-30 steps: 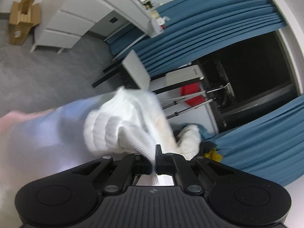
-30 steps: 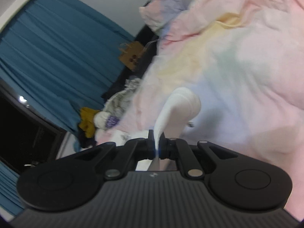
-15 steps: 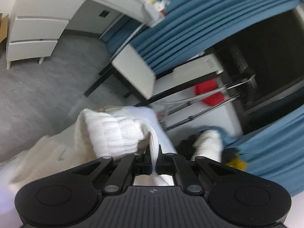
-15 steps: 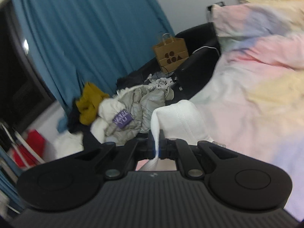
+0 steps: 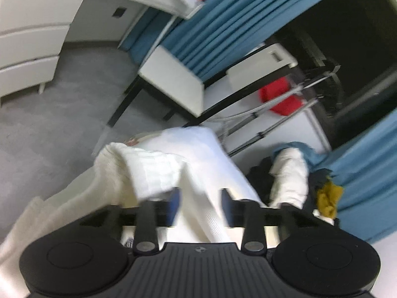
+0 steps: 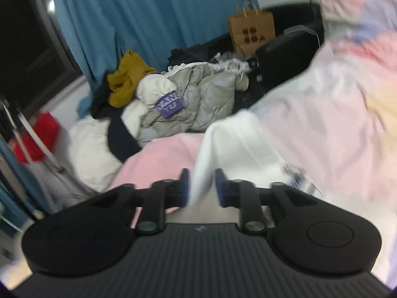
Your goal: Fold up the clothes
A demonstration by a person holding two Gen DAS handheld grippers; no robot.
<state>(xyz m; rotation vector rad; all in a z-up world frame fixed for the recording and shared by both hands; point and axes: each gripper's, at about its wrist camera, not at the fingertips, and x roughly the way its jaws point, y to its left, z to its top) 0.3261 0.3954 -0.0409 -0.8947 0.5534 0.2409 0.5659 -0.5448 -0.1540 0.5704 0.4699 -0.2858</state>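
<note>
A white ribbed knit garment (image 5: pixel 158 173) lies bunched in front of my left gripper (image 5: pixel 201 204). The left jaws are opening, and a fold of the knit still hangs loose between them, clear of the blue pads. In the right wrist view the same white garment (image 6: pixel 238 144) rests on the pastel pink bedspread (image 6: pixel 335 114). My right gripper (image 6: pixel 201 187) is opening too, with a white edge drooping between its blue pads without being pinched.
A heap of clothes (image 6: pixel 188 104) with a grey puffer jacket and a mustard garment (image 6: pixel 129 79) sits beyond the bed. A brown paper bag (image 6: pixel 251 32), blue curtains (image 5: pixel 238 22), a white chair (image 5: pixel 173 84), a drying rack with something red (image 5: pixel 280 96) and white drawers (image 5: pixel 27 49) surround it.
Both grippers were shut on the white garment and have swept sideways across the bed with it. Now both sets of jaws have parted and the cloth has slipped free of the pads.
</note>
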